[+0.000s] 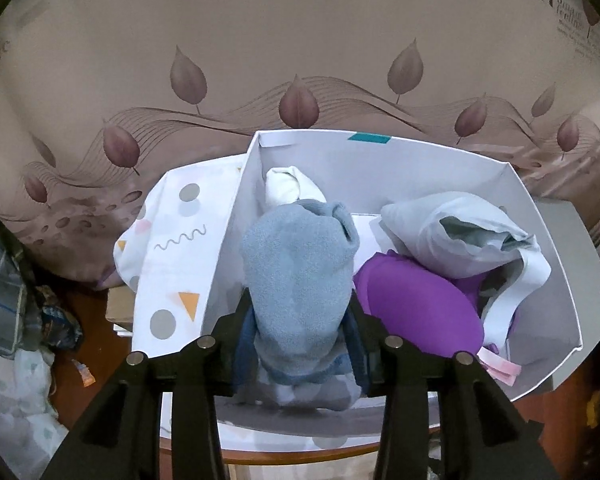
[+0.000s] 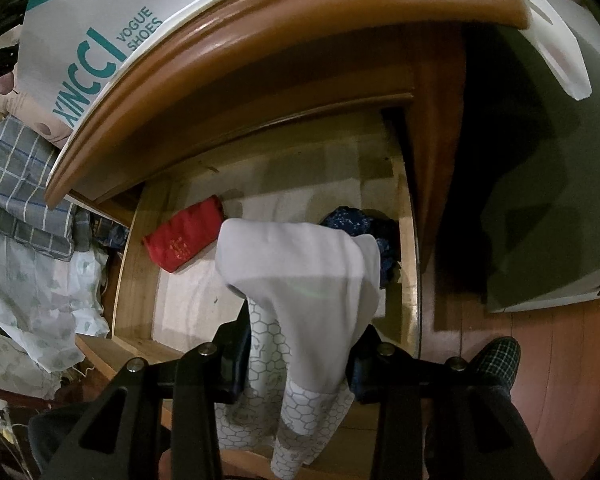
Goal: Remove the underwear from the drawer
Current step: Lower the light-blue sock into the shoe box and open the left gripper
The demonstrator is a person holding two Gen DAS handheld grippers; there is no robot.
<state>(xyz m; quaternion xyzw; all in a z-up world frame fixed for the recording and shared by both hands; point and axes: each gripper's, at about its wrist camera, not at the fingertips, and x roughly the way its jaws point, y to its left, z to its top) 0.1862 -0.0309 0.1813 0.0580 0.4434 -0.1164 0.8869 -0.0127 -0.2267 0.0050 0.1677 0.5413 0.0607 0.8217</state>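
In the left wrist view my left gripper (image 1: 300, 320) is shut on a grey-blue piece of underwear (image 1: 296, 272) and holds it over a white shoe box (image 1: 556, 264). The box holds purple underwear (image 1: 416, 304), a pale grey garment (image 1: 460, 232) and a white rolled piece (image 1: 288, 186). In the right wrist view my right gripper (image 2: 300, 344) is shut on white underwear with a honeycomb print (image 2: 304, 300), held above the open wooden drawer (image 2: 140, 264). A red folded piece (image 2: 186, 230) and a dark blue patterned piece (image 2: 360, 220) lie in the drawer.
The box stands on a wooden nightstand (image 1: 292, 450) against a leaf-print headboard (image 1: 300, 60). The box lid (image 1: 172, 256) with dots and triangles leans at its left. In the right wrist view the nightstand top edge (image 2: 260, 48) overhangs the drawer; bedding (image 2: 32, 264) lies left, a slippered foot (image 2: 496, 360) right.
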